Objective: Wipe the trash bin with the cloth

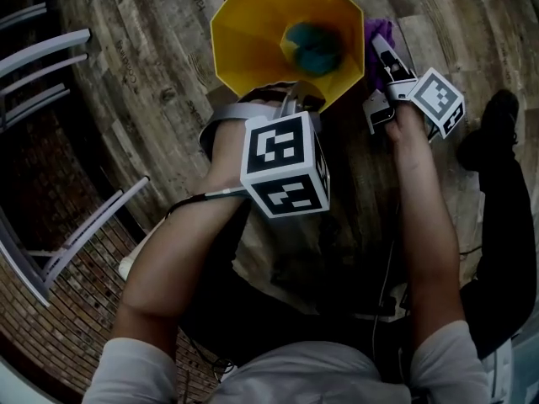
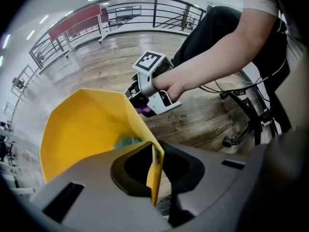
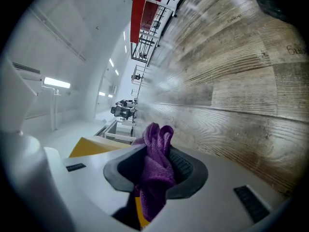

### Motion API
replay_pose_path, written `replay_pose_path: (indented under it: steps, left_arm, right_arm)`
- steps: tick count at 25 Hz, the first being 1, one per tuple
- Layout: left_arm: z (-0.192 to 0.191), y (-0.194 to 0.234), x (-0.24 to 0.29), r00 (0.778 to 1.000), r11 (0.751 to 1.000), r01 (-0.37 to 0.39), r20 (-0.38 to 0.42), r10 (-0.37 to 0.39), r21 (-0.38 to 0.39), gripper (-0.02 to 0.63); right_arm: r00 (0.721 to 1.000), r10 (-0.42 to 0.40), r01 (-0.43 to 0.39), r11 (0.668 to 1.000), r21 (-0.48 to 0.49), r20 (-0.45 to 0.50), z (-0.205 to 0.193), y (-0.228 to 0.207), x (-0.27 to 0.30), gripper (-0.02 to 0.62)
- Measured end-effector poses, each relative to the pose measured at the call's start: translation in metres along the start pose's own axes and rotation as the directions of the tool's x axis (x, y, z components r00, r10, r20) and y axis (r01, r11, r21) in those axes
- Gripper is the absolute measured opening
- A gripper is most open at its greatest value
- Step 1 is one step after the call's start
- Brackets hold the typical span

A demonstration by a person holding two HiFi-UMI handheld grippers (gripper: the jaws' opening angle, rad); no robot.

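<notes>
The left tongs (image 2: 155,169) are nearly closed, pinching the near rim of the yellow trash bin (image 1: 253,32), which stands mouth-up on the wooden floor (image 1: 152,74). The right tongs (image 3: 155,177) are clamped on the bunched purple cloth (image 3: 158,139). The cloth sits just outside the bin's wall on the person's right, and whether it touches cannot be told. The bin therefore lies to the left of the cloth. With 1 hand steadying the rim, the right hand is the nearer and likely presses the cloth sideways into that outer wall.
</notes>
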State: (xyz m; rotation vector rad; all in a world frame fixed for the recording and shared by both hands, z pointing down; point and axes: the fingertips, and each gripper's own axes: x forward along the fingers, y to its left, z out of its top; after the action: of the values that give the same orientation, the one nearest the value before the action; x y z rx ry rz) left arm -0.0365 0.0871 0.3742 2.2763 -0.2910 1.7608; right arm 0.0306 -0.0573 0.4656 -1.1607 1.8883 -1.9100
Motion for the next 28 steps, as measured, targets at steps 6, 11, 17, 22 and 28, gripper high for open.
replay_pose_path:
  steps: [6, 11, 17, 22, 28]
  left_arm:
    - [-0.003, 0.003, 0.002, 1.0, 1.0, 0.007, 0.01, -0.007, -0.001, 0.031]
    - [-0.004, 0.004, 0.002, 1.0, 1.0, 0.006, 0.016, -0.006, 0.004, 0.031]
    - [-0.002, 0.005, 0.0, 1.0, 1.0, 0.006, 0.02, -0.006, 0.009, 0.031]
    - [-0.002, 0.004, 0.002, 1.0, 1.0, 0.002, 0.025, -0.003, 0.006, 0.031]
    - [-0.003, 0.003, 0.002, 1.0, 1.0, 0.002, 0.031, -0.002, 0.0, 0.031]
  right_arm:
    - [0.998, -0.041, 0.039, 0.999, -0.037, -0.039, -0.005, -0.023, 0.024, 0.115]
    - [0.997, -0.065, 0.062, 0.996, -0.069, -0.047, -0.008, -0.041, 0.035, 0.115]
    - [0.991, -0.117, 0.11, 0.989, -0.1, -0.071, -0.013, -0.061, 0.047, 0.115]
    - [0.98, -0.179, 0.165, 0.975, -0.151, -0.09, -0.02, -0.086, 0.058, 0.115]
    - [0.949, -0.297, 0.261, 0.927, -0.269, -0.102, -0.029, -0.114, 0.068, 0.115]
